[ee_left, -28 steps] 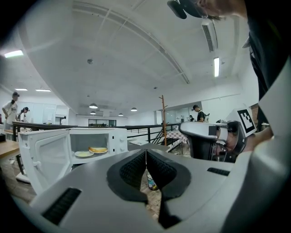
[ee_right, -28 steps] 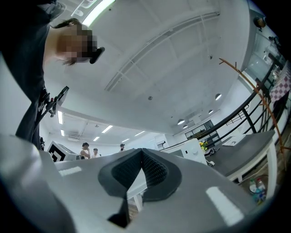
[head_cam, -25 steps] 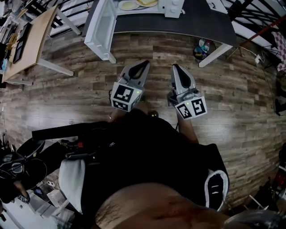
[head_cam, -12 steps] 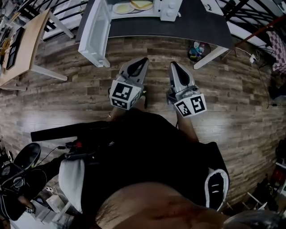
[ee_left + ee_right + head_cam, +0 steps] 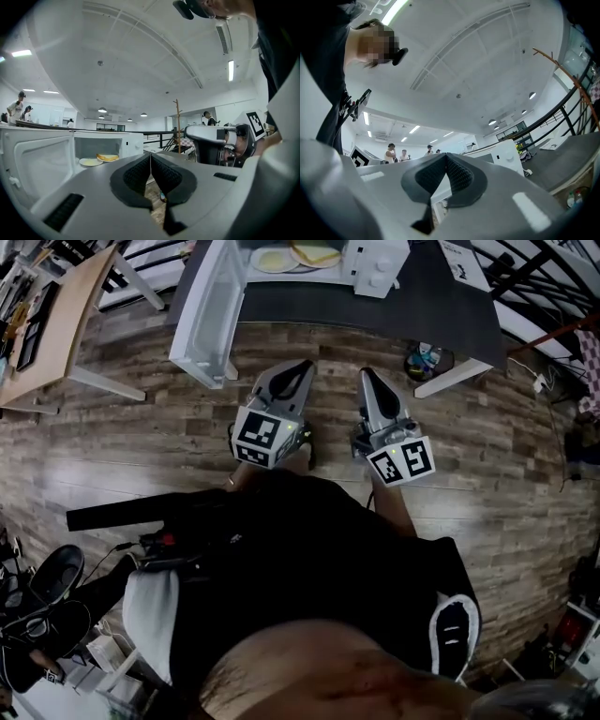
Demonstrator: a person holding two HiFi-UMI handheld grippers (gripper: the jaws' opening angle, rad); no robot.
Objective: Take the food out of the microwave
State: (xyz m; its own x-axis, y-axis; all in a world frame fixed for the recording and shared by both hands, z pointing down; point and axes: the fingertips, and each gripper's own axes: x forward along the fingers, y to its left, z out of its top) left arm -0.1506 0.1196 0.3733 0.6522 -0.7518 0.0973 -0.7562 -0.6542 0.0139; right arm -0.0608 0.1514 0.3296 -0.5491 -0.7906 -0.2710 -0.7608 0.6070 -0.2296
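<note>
The white microwave stands on a dark table at the top of the head view, its door swung open to the left. Inside lie a pale plate and a plate with yellow toast-like food; the left gripper view shows the same plate and food. My left gripper and right gripper are side by side over the wooden floor, short of the table. Both point at the microwave, shut and empty. The shut left gripper and right gripper also show in their own views.
A light wooden table stands at the far left. Small bottles sit on the floor by the dark table's leg. Black railings run along the top right. Black equipment lies at the lower left. People stand in the distance.
The dark table and the microwave have come a little nearer in the head view. Both grippers stay shut, side by side and empty.
</note>
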